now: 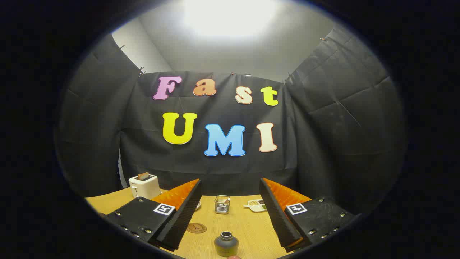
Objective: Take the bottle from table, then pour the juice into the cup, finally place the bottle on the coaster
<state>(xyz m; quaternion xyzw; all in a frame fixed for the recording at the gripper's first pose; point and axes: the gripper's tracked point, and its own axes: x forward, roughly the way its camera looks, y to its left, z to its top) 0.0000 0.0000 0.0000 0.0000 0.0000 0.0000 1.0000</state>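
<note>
A small dark grey bottle [226, 244] with an open neck stands upright on the wooden table [248, 226], between my two fingers and close in front of the camera. My gripper [230, 212] is open, its fingers spread wide on either side of the bottle and touching nothing. A clear glass cup [222, 204] stands farther back, beyond the bottle and between the fingers. A round brown coaster [196, 228] lies flat on the table just left of the bottle, beside the left finger.
A white toaster [145, 186] with a slice in it stands at the back left by the black cloth wall. A small white dish [257, 205] with greenish contents lies right of the cup. A small round object [198, 205] peeks out behind the left finger.
</note>
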